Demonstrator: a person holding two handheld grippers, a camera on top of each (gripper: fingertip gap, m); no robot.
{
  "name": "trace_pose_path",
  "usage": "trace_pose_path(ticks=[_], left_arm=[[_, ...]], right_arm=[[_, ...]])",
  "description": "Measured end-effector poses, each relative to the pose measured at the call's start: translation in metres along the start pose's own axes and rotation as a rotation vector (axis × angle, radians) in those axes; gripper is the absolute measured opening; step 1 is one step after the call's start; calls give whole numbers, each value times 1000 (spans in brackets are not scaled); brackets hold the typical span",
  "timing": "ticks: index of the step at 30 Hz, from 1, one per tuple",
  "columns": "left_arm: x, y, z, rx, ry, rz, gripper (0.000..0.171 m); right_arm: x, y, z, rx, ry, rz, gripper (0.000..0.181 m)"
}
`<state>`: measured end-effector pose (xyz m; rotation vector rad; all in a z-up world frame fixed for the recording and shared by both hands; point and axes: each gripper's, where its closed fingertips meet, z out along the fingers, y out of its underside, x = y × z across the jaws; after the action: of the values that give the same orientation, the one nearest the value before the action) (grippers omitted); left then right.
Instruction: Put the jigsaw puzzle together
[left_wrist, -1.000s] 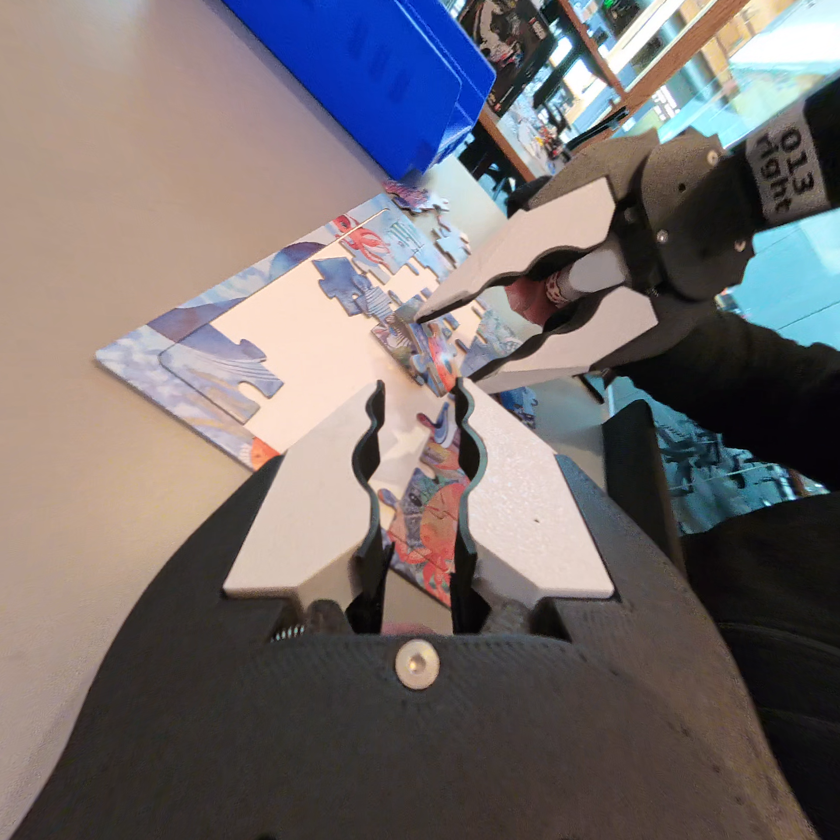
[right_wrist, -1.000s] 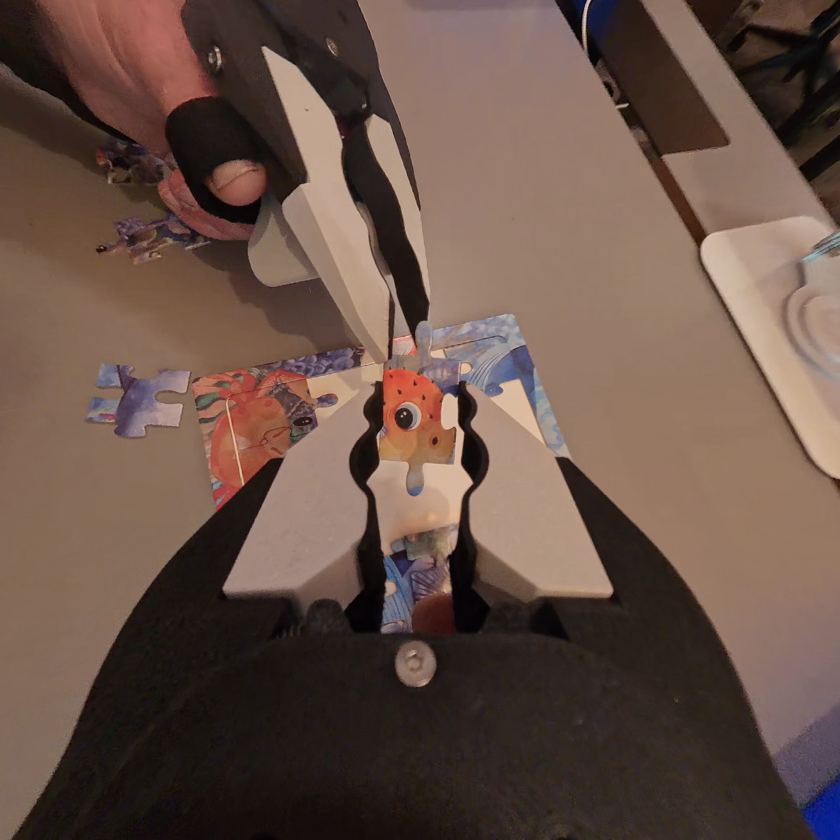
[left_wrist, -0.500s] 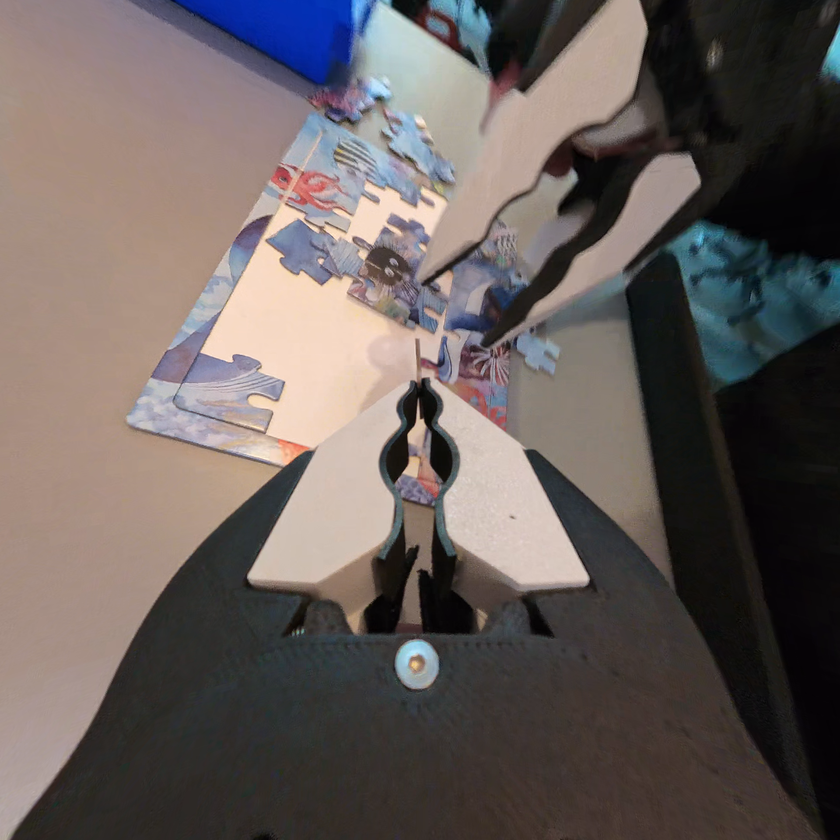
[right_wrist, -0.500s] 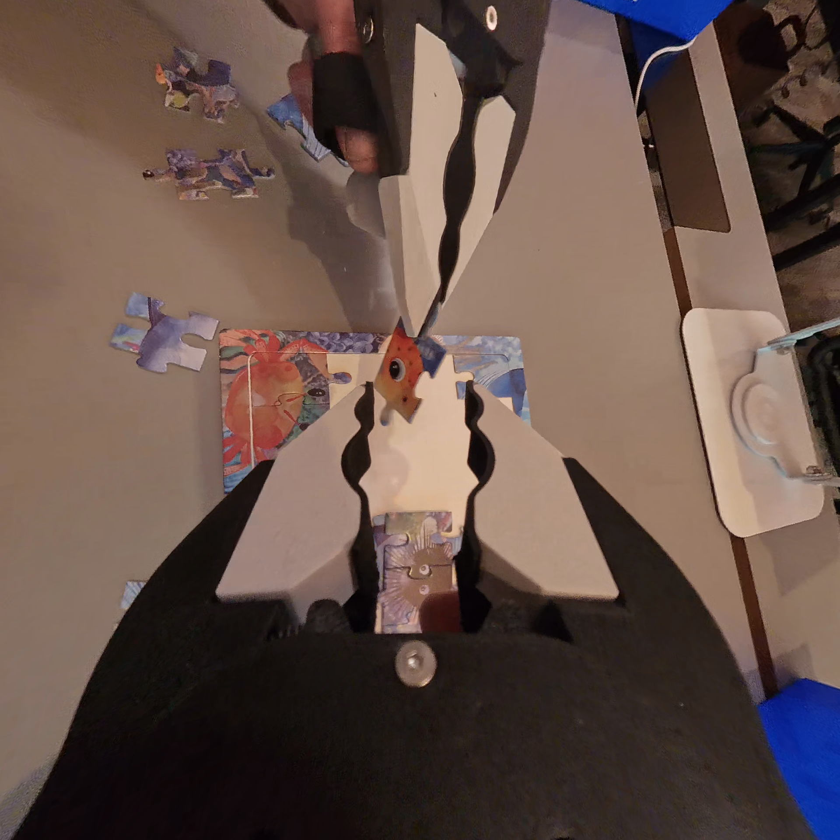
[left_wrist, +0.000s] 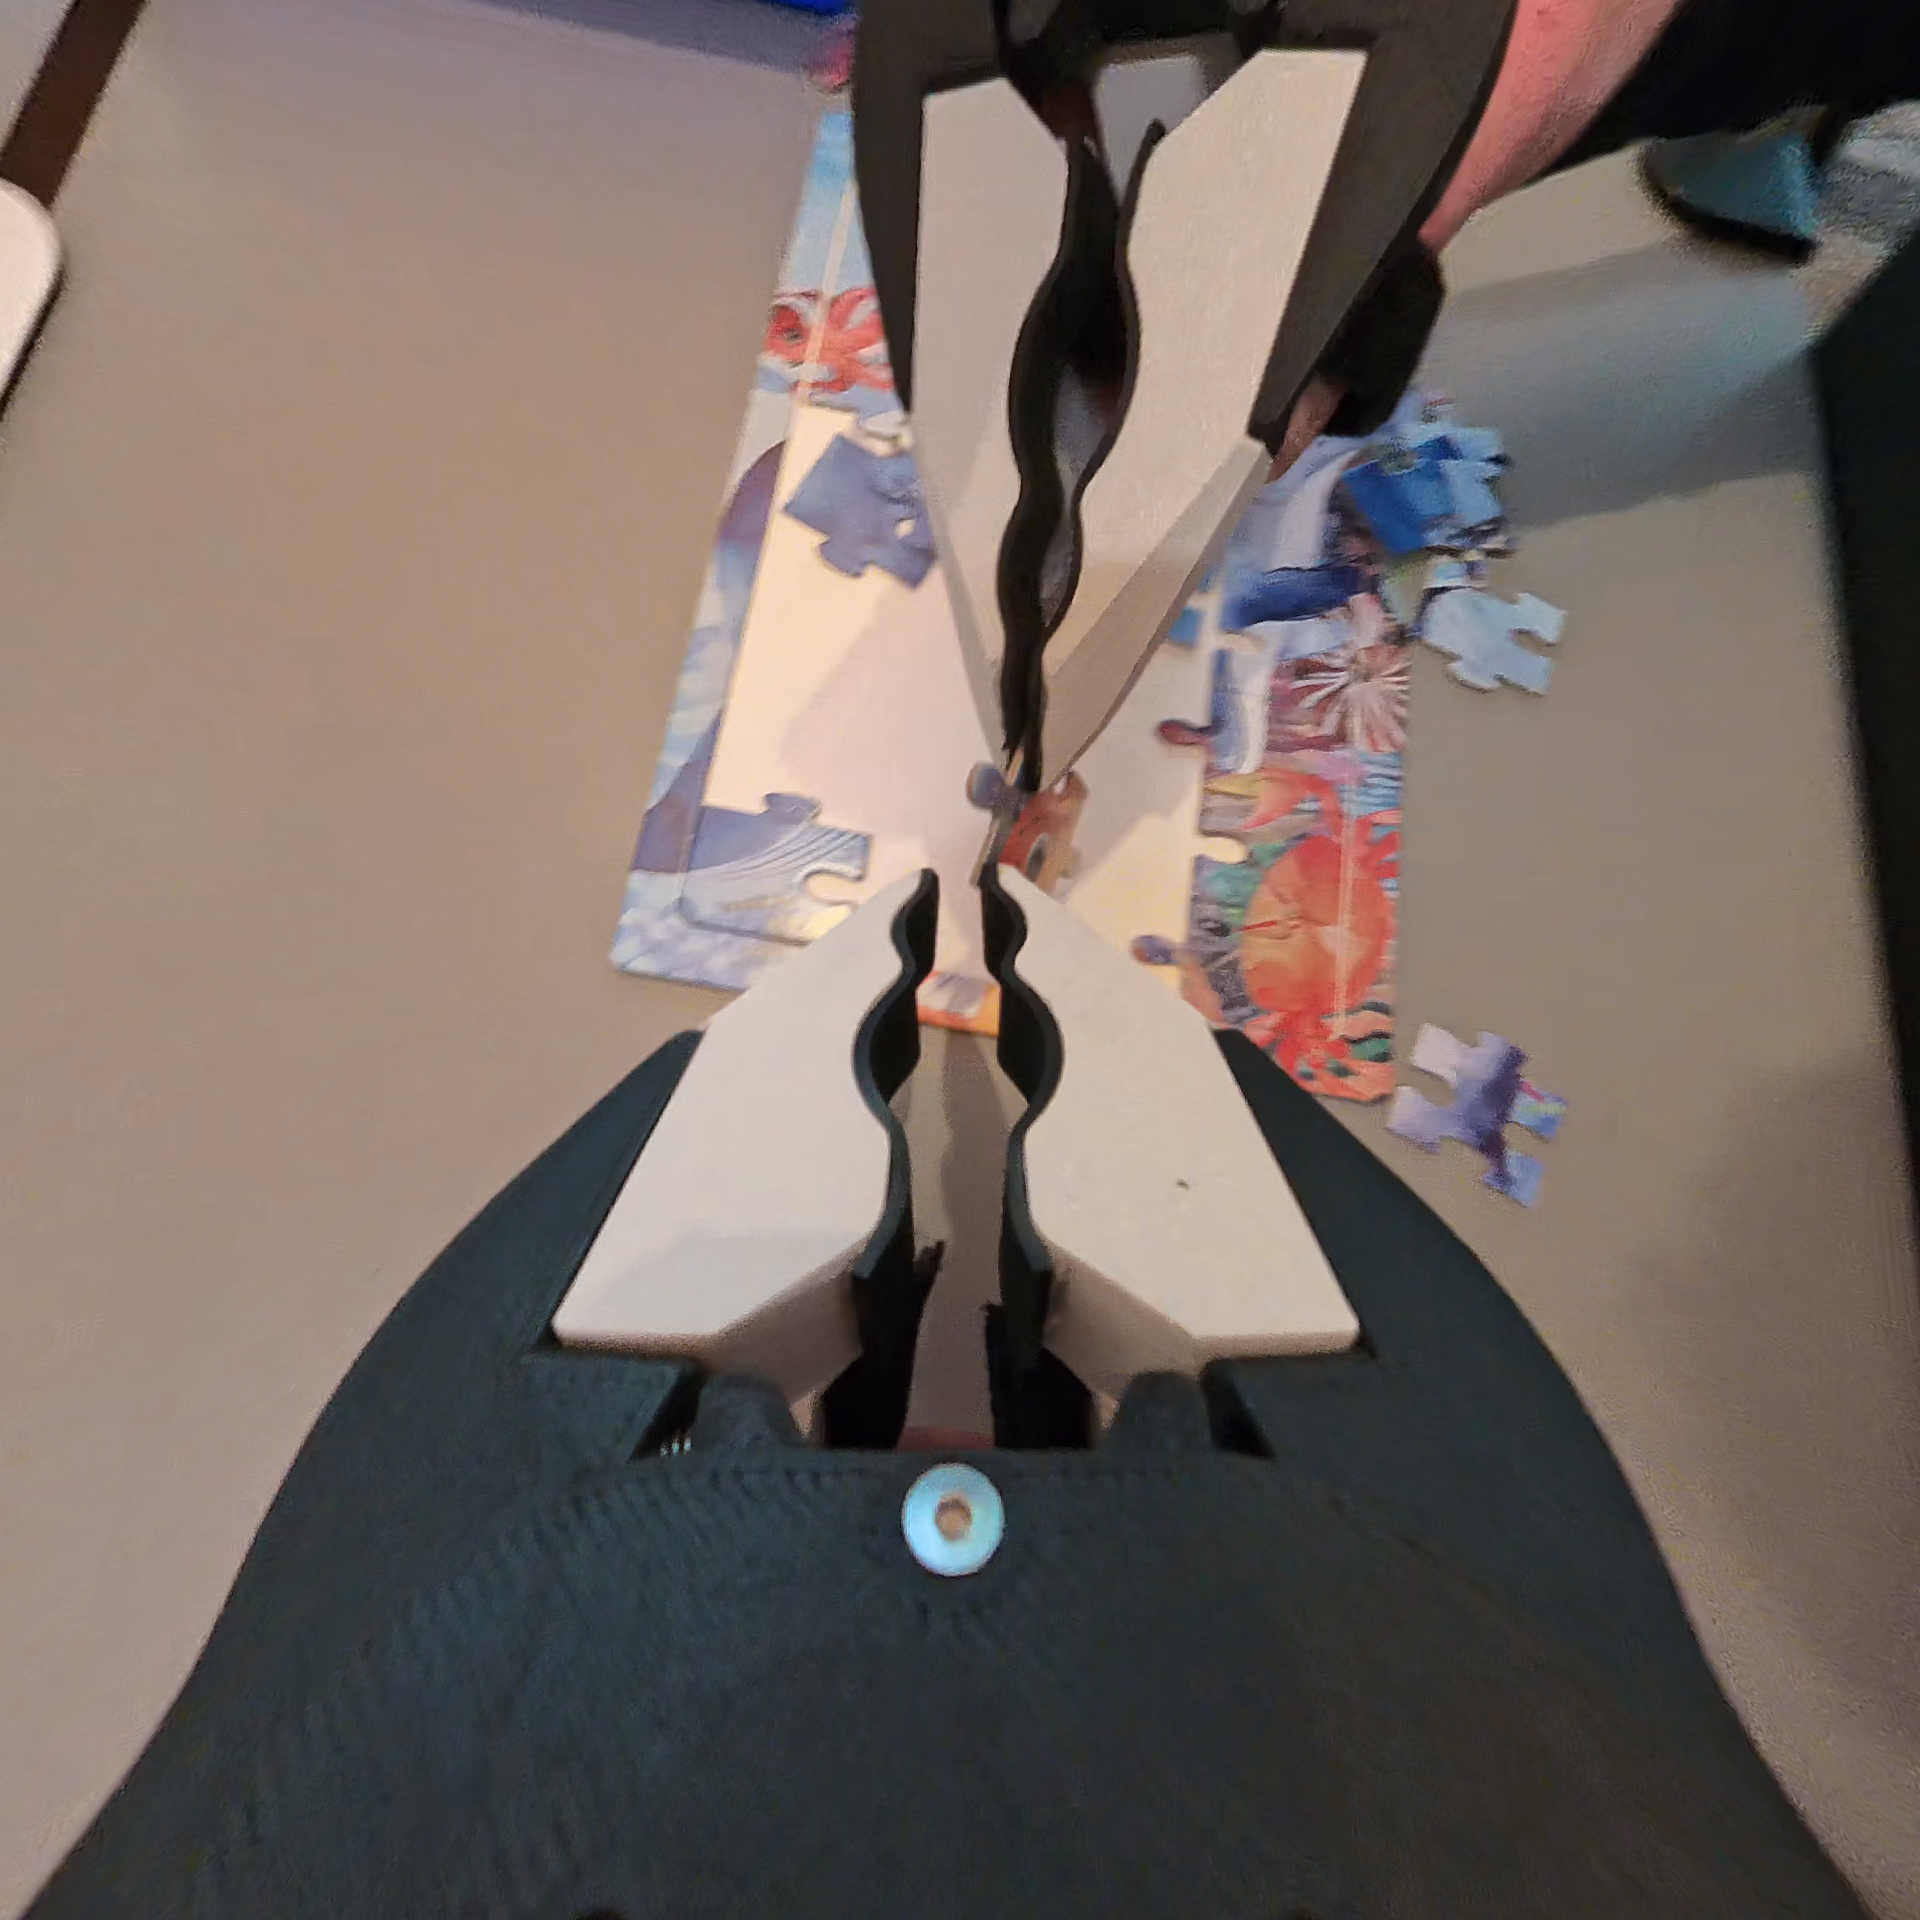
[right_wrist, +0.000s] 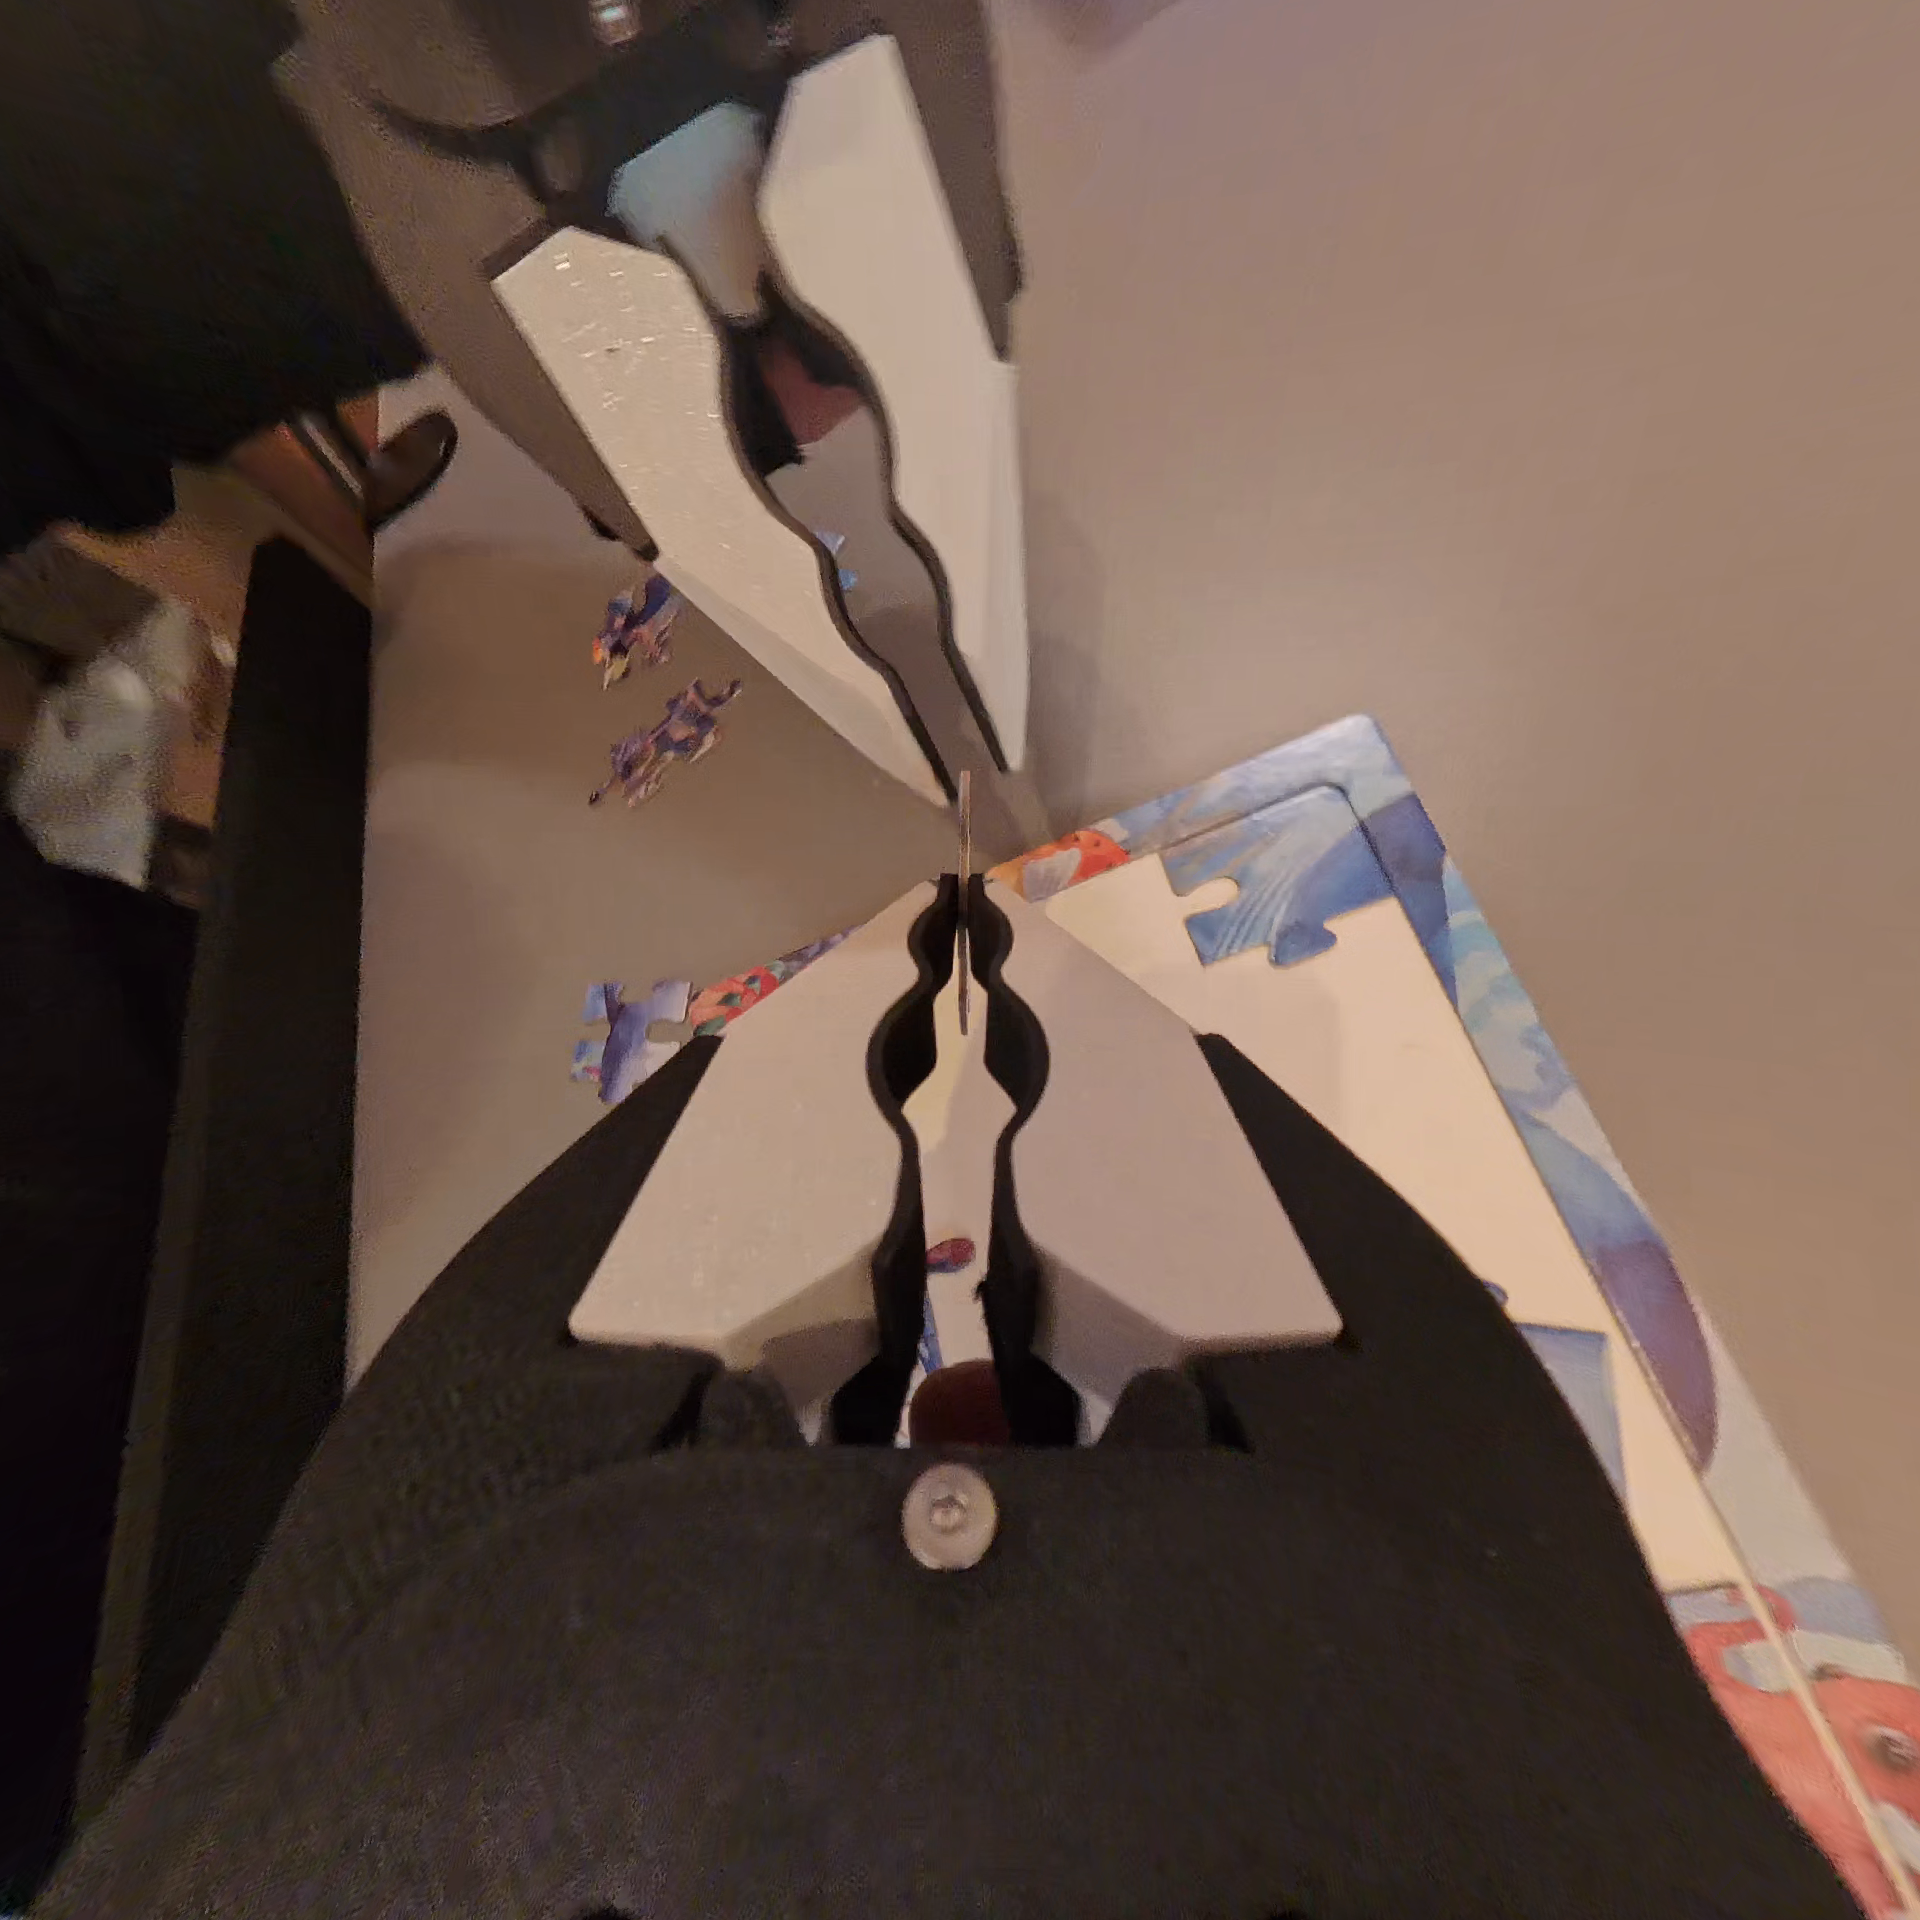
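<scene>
The puzzle board (left_wrist: 821, 665) lies on the grey table, part filled, with an orange crab section (left_wrist: 1309, 935) along its right side. It also shows in the right wrist view (right_wrist: 1351, 1039). My right gripper (right_wrist: 961, 888) is shut on the orange fish piece (right_wrist: 964, 831), seen edge-on and held above the board. In the left wrist view the right gripper (left_wrist: 1029, 758) comes down from the top with the fish piece (left_wrist: 1044, 821) in its tips. My left gripper (left_wrist: 961, 883) is narrowly open, its tips right at the piece's edge. It shows from above in the right wrist view (right_wrist: 977, 784).
Loose pieces lie off the board: one below the crab (left_wrist: 1475, 1117), one by the far right side (left_wrist: 1496, 634), two purple ones (right_wrist: 665, 743) and a blue one (right_wrist: 623, 1039). A dark strip (right_wrist: 301, 831) borders the table. A hand (left_wrist: 1538, 104) holds the right gripper. Left and right tips are no more than a few centimetres apart. Left tips and right tips are each some 12 centimetres from the orange crab section (left_wrist: 1309, 935).
The fish piece has passed from my left gripper to my right. The right gripper closed on it and the left one opened slightly. Both grippers turned tip to tip above the board.
</scene>
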<state>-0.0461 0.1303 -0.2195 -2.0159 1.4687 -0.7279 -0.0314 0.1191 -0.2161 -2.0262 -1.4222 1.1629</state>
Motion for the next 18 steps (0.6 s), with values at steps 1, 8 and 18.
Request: trace_pose_path(ticks=[1,8,18], left_arm=[[-5,4,0,1,-26,-2,6],[8,33,10,-36,-71,108,15],[27,30,18,51,-103,225,29]], right_arm=[[6,3,3,11,-14,63,0],[29,14,24,4,-40,276,0],[22,10,25,48,-146,445,0]])
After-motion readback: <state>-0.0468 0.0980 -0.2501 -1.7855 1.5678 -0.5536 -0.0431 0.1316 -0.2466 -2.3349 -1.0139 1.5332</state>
